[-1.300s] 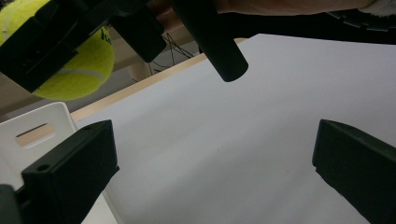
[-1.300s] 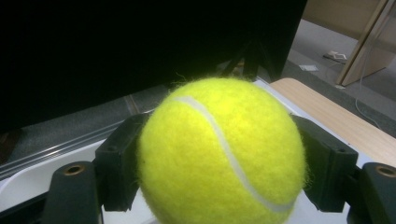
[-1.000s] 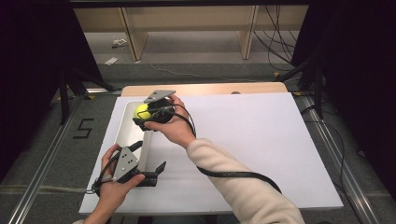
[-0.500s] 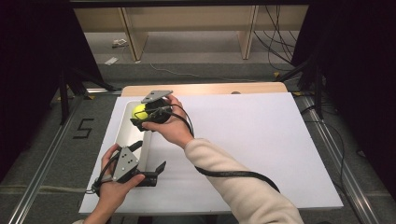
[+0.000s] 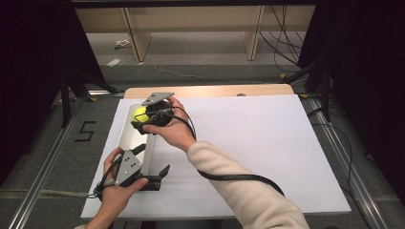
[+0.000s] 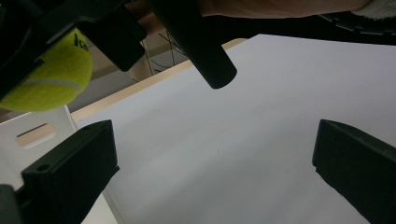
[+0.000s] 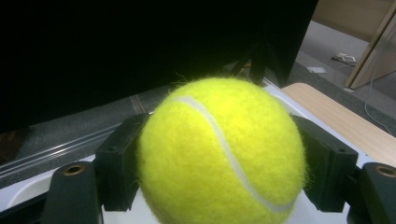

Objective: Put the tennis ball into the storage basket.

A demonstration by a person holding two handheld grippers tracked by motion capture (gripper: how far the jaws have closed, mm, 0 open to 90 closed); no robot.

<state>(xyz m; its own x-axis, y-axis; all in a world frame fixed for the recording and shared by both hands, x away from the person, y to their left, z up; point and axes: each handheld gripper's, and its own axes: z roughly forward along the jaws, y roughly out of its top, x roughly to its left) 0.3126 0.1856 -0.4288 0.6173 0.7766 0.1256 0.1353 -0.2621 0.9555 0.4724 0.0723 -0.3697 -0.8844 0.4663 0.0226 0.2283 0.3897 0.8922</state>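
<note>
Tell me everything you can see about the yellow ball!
The tennis ball is bright yellow-green and fuzzy, with a curved white seam across it and dark printed letters on one side. It is round and looks undamaged. The right gripper is shut on it, a black jaw pressing on each side. It is held up in the air above the white bin at the table's left side, not touching the bin.

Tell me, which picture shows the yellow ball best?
The right gripper view: the tennis ball is big and close, squeezed between the black jaws. The high view shows it small above the white tray. The left gripper view catches part of it.
</note>
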